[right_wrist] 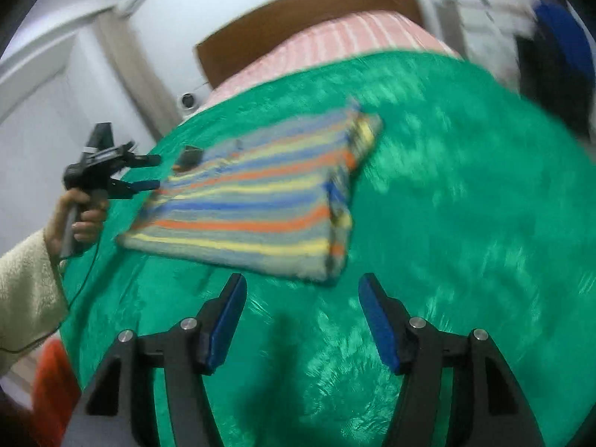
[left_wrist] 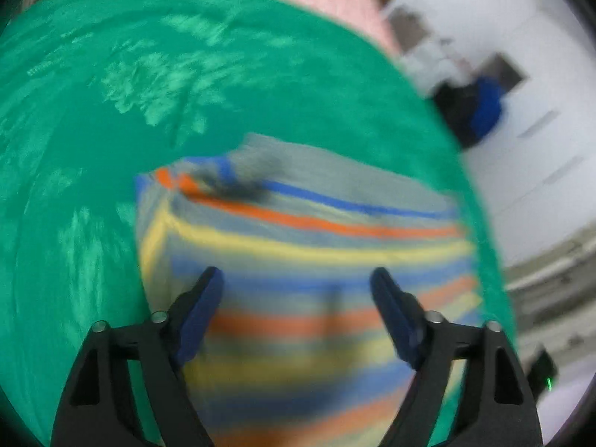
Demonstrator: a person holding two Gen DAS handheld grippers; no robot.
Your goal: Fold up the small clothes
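A folded striped cloth (right_wrist: 253, 201) lies flat on the green blanket (right_wrist: 465, 223) of the bed, centre-left in the right wrist view. The right tongs (right_wrist: 301, 290) are spread and hold nothing, near its lower edge. The left tongs (left_wrist: 296, 283), also spread and holding nothing, hover over it.

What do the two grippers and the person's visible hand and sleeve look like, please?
Both the left gripper and the right gripper have black angular arms with silver pins and blue finger pads. The hand grips a pistol-style handle; a thin dark cable hangs below it. The sleeve is cream and fleecy.
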